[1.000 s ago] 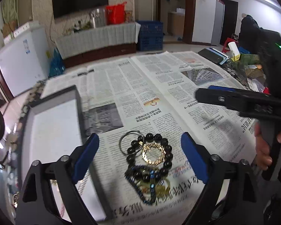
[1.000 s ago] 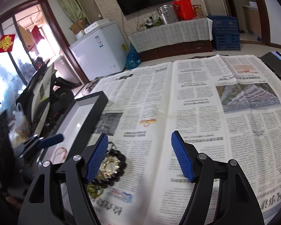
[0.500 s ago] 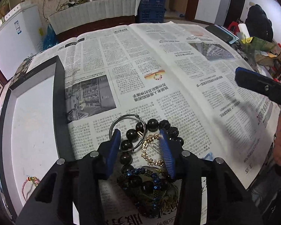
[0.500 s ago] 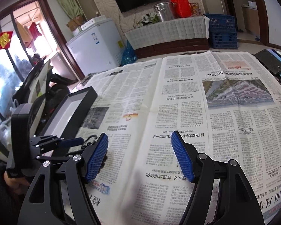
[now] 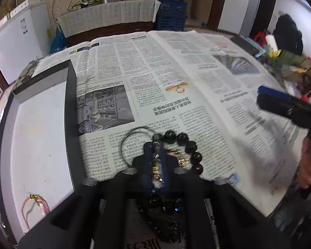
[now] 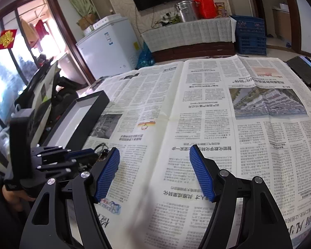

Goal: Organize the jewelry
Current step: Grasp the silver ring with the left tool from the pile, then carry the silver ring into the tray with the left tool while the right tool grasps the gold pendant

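Jewelry point(image 5: 176, 155) lay heaped on newspaper point(image 5: 155, 72) directly under left gripper point(image 5: 156, 161), jaws clamped on a piece in it. Tray point(image 5: 70, 114) sat just left; right gripper point(image 6: 154, 174) gaped empty, farther off

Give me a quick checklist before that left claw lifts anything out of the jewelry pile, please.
1. Left gripper closed: ok, its fingers meet over the pile.
2. Only one piece pinched: cannot tell; gold chain, bead bracelet and silver ring lie tangled together there.
3. Box open and beside the pile: ok.
4. Room in box: ok, only a pink cord lies in it.
5. Right gripper out of the way: ok, open over bare newspaper.
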The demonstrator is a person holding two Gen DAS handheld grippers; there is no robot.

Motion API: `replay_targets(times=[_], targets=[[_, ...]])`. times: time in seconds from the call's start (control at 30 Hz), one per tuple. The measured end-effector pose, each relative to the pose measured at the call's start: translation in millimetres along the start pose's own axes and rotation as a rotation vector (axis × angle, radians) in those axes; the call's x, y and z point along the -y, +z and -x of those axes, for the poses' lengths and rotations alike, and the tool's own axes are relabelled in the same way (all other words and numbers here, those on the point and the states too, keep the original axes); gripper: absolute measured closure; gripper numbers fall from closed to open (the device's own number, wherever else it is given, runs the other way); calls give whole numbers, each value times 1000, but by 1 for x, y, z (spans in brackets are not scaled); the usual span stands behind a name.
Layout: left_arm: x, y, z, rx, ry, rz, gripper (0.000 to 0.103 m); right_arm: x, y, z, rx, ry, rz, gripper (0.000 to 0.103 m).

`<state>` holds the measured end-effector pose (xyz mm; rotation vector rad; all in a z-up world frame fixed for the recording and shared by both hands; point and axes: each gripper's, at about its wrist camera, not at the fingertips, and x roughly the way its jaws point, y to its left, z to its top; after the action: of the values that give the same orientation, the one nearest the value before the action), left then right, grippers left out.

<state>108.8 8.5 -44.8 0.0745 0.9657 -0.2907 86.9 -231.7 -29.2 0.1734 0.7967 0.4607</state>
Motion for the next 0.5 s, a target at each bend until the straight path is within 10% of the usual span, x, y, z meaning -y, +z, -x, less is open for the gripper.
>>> replay_targets(times=[0.5], targets=[[-5,0,10,42,11,24,101,-36,-7,-27,-63,35,102,31]])
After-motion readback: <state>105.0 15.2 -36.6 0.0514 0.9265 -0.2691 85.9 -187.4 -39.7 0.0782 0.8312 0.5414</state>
